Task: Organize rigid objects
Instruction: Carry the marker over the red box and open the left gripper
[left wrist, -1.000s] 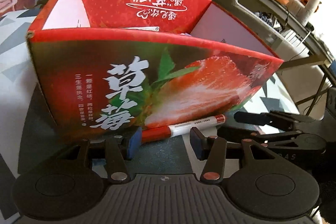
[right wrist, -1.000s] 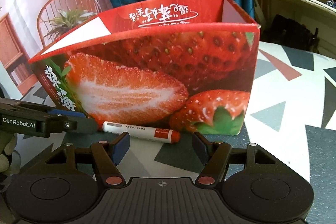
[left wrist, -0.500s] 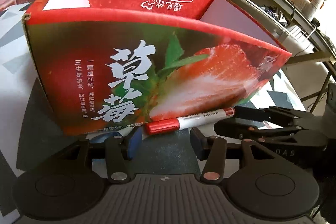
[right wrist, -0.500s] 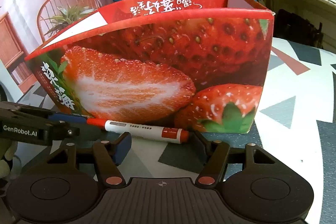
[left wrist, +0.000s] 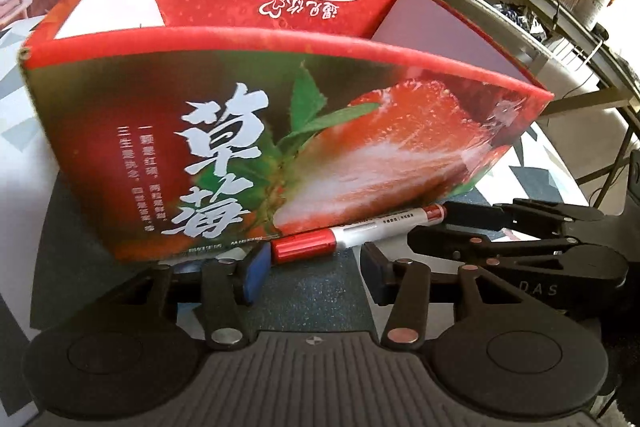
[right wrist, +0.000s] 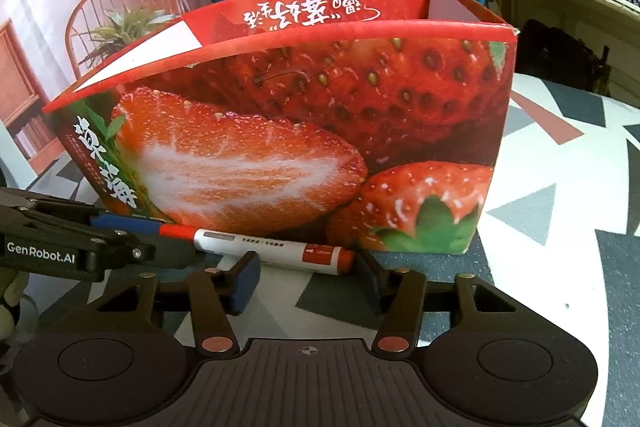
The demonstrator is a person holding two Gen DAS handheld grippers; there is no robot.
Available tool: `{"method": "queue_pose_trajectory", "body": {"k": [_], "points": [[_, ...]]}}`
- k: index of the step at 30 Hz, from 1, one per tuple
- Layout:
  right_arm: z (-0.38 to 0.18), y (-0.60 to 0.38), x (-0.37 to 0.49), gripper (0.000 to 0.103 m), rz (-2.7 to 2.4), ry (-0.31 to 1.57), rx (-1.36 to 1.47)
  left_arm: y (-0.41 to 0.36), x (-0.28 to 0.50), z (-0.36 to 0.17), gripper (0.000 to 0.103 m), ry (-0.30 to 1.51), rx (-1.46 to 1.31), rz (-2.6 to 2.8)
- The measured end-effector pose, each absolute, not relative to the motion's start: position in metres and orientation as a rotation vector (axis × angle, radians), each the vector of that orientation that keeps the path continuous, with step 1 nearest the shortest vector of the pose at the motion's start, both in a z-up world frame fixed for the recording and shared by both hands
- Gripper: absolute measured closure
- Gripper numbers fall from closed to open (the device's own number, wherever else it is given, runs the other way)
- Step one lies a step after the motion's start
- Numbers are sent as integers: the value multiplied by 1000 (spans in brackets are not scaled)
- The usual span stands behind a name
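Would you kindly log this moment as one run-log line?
left gripper: open, at marker's red cap | right gripper: open, at its other end | marker: on table against strawberry box

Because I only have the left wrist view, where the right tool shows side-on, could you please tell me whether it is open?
Observer: Yes. In its own view the right tool is open, with its fingers well apart.
Operator: Thank you. Where is the marker's far end relative to it?
Observer: The marker lies along the foot of the strawberry box. Its red-banded end sits just ahead of the gap, close to the right-hand finger.
Operator: And does my left tool show there?
Observer: Yes, the left tool shows at the left edge, by the marker's cap end, with "GenRobot.AI" printed on its side.
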State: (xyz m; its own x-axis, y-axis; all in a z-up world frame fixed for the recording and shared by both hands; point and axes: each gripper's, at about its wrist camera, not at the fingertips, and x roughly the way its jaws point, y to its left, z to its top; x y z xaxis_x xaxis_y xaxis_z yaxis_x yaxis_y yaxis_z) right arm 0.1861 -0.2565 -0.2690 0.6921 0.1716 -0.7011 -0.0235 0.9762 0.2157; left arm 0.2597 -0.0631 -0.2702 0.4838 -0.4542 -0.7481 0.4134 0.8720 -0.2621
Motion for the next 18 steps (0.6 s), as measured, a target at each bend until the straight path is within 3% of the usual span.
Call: {"method": "queue_pose_trajectory", "body": {"k": [18], "points": [[-195,-237,143,55,108,602,110,-44,215,-200,51,720,-57,-562]]}}
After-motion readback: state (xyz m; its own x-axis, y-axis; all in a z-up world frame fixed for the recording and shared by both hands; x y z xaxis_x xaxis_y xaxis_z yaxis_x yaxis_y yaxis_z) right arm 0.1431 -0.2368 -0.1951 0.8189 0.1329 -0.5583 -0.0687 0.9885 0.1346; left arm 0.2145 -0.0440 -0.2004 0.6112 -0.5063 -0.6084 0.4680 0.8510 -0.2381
